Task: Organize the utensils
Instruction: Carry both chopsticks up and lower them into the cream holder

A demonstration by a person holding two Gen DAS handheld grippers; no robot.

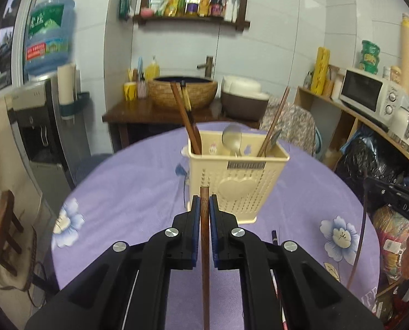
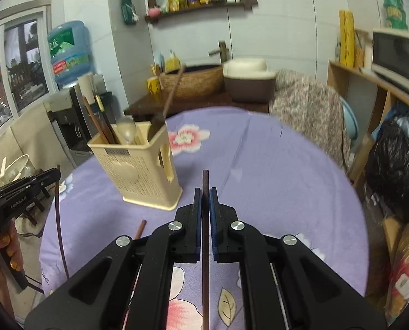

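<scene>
With each claw clamped on one chopstick, left claw [image 1: 203,206] and right claw [image 2: 205,200], I judged the long sticks could swing and knock the cream caddy [image 1: 237,181] over on the bench [image 1: 127,192].

The left gripper [image 1: 204,206] clamps a brown chopstick [image 1: 204,261] upright between its fingers [image 1: 195,220], before the cream utensil holder [image 1: 239,181] mid-surface [image 1: 127,192]

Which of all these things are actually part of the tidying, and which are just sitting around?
Part of the job:
- cream plastic utensil holder
- brown wooden chopstick clamped in left tool
- dark chopstick clamped in right tool
- metal spoon in holder

Just lying about:
- white microwave
- blue water jug
- woven basin
</scene>
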